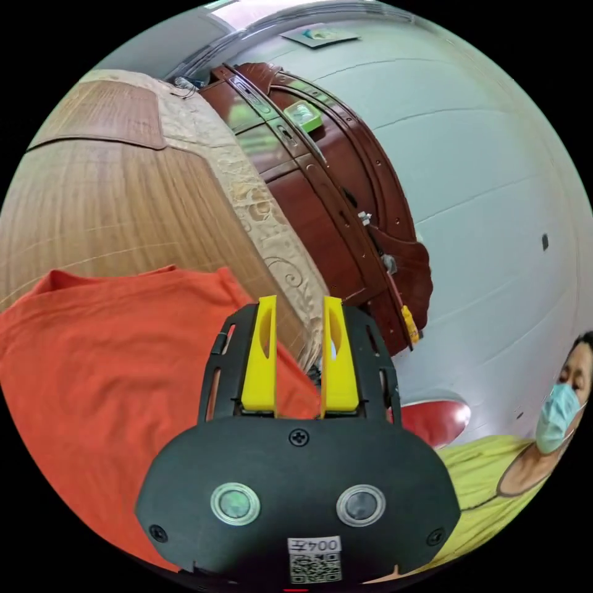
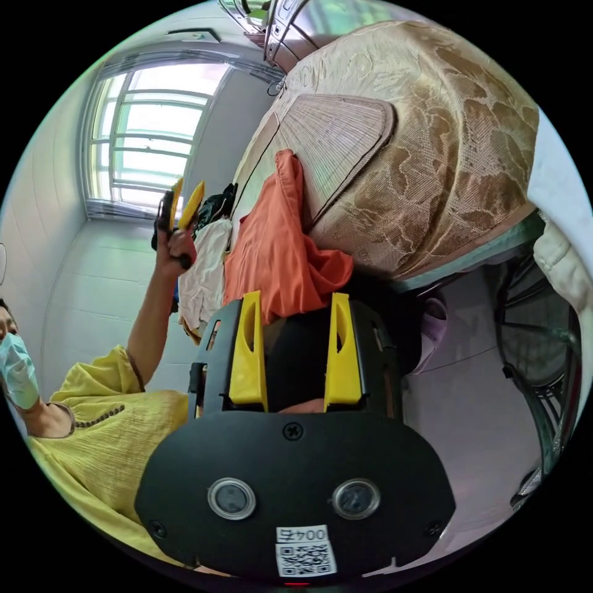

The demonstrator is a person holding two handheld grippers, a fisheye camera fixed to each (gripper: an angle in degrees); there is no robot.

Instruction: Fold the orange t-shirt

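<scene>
Folding barely begun: the t-shirt [image 2: 272, 247] lies rumpled on the bed [image 2: 432, 154], left gripper [image 1: 299, 336] and right gripper [image 2: 295, 327] both apart, holding nothing.

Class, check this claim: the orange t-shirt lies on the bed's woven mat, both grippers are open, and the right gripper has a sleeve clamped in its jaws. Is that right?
One part is wrong. The right gripper clamps nothing: in the right gripper view its jaws stand apart, just short of the t-shirt. The t-shirt does lie on the mat, and the left gripper is open too.
</scene>
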